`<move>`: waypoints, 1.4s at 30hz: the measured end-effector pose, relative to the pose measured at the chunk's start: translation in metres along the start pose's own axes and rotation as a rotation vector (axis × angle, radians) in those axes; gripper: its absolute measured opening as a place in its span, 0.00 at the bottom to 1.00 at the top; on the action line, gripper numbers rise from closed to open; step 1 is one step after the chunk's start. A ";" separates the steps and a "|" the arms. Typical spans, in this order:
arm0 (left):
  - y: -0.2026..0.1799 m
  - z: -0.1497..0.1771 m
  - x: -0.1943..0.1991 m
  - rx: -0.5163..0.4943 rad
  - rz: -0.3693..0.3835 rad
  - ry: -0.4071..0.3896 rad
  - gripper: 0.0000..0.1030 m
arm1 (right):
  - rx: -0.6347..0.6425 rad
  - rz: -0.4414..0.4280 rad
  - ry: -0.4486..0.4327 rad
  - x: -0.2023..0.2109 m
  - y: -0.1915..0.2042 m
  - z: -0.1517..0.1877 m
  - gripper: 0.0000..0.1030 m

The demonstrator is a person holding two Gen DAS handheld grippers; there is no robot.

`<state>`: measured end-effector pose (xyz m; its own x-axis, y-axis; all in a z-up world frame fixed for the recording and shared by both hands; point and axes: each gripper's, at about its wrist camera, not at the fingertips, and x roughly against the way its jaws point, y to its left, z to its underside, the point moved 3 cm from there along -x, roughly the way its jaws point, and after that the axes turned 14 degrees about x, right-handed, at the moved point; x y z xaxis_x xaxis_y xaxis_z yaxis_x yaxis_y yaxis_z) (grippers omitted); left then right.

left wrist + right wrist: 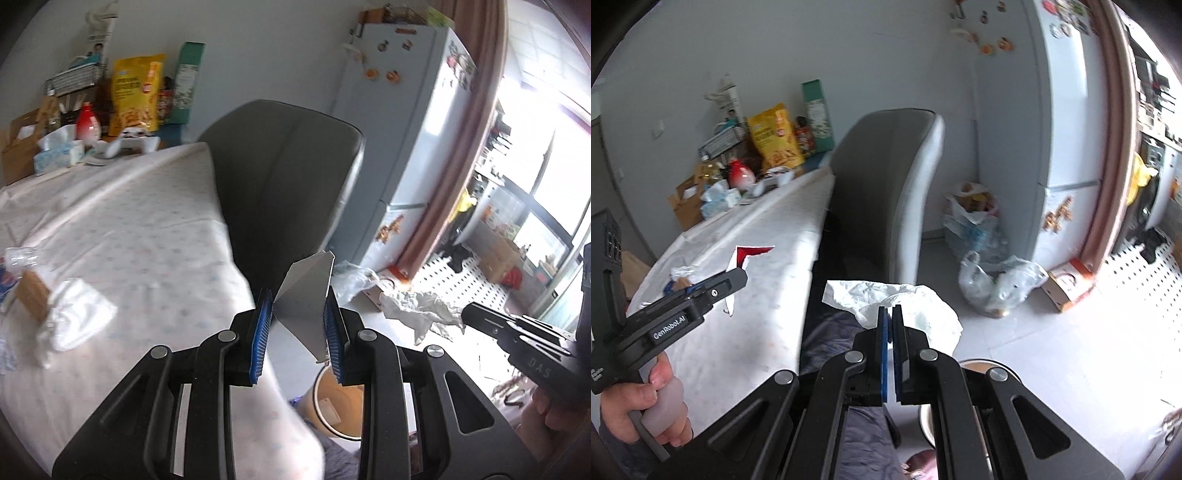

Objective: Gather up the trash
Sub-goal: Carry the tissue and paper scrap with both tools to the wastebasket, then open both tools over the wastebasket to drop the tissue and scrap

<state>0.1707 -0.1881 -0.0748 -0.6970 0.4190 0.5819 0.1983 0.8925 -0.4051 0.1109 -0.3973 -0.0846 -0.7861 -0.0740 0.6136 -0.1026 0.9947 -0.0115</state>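
Left gripper (299, 325) clamping folded wrapper (306, 295), red print showing only in right view, right gripper (890, 347) pinching crumpled white bag (916, 302), bin (336, 402) half hidden below.

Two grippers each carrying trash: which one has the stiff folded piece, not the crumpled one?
The left gripper: a flat, creased white card stands between its jaws. The right gripper is shut on a soft, crumpled white wrapper.

Open floor (1052, 350) is left to the right of the counter (129, 229). Passage ahead is blocked by the grey chair (284, 177) standing against the counter's edge. Farther off, the floor is cluttered by plastic bags (997, 280) beside the fridge (1063, 147).
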 end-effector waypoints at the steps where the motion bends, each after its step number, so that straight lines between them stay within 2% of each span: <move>1: -0.006 0.002 -0.004 -0.008 0.004 0.007 0.27 | -0.007 0.007 0.006 -0.001 -0.005 0.003 0.03; 9: -0.044 0.026 -0.029 -0.077 0.038 0.076 0.27 | -0.062 0.052 0.047 -0.005 -0.035 0.031 0.03; 20: -0.049 0.040 -0.048 -0.081 0.045 0.137 0.27 | -0.126 0.095 0.091 -0.016 -0.061 0.062 0.04; 26: -0.055 0.049 -0.066 -0.091 0.042 0.179 0.27 | -0.170 0.108 0.132 -0.037 -0.079 0.080 0.04; 30: -0.063 0.054 -0.075 -0.104 0.045 0.198 0.27 | -0.209 0.115 0.174 -0.051 -0.092 0.096 0.09; 31: -0.063 0.054 -0.077 -0.108 0.046 0.202 0.27 | -0.223 0.115 0.181 -0.053 -0.096 0.100 0.22; 32: -0.067 0.056 -0.079 -0.114 0.047 0.207 0.27 | -0.235 0.128 0.179 -0.051 -0.100 0.102 0.48; 33: -0.071 0.057 -0.082 -0.122 0.049 0.216 0.27 | -0.244 0.150 0.163 -0.046 -0.105 0.103 0.57; 34: -0.073 0.058 -0.083 -0.126 0.052 0.221 0.27 | -0.249 0.162 0.144 -0.040 -0.108 0.104 0.58; 37: -0.085 0.063 -0.088 -0.146 0.062 0.234 0.27 | -0.281 0.161 0.130 -0.030 -0.122 0.104 0.46; 42: -0.110 0.073 -0.098 -0.181 0.091 0.263 0.27 | -0.305 0.213 0.098 -0.002 -0.145 0.101 0.47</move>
<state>0.1671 -0.3396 -0.1391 -0.4737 0.5062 0.7207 0.3876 0.8547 -0.3455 0.0662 -0.5489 -0.1641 -0.7065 0.1295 0.6958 0.2546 0.9638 0.0791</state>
